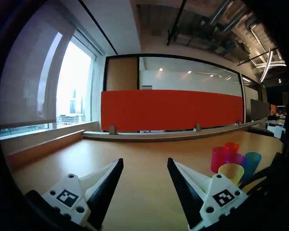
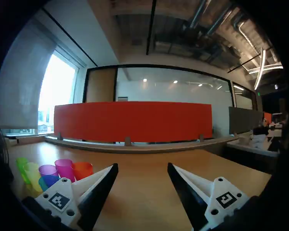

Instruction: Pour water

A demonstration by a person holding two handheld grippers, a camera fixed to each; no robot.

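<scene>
Left gripper [image 1: 145, 159]: white wedge-shaped fingers with black inner faces stand apart above the smooth wooden table [image 1: 106, 148]. Each finger bears a square black-and-white coded tag. Right gripper [image 2: 142, 164]: same build, fingers likewise apart. Translucent plastic cups [image 1: 234, 163], smooth and tapered, in pink, orange, purple, blue, yellow and green, stand clustered and touching on the near part of the surface. They are well short of its far edge, along which a matte red partition [image 1: 171, 109] runs.
</scene>
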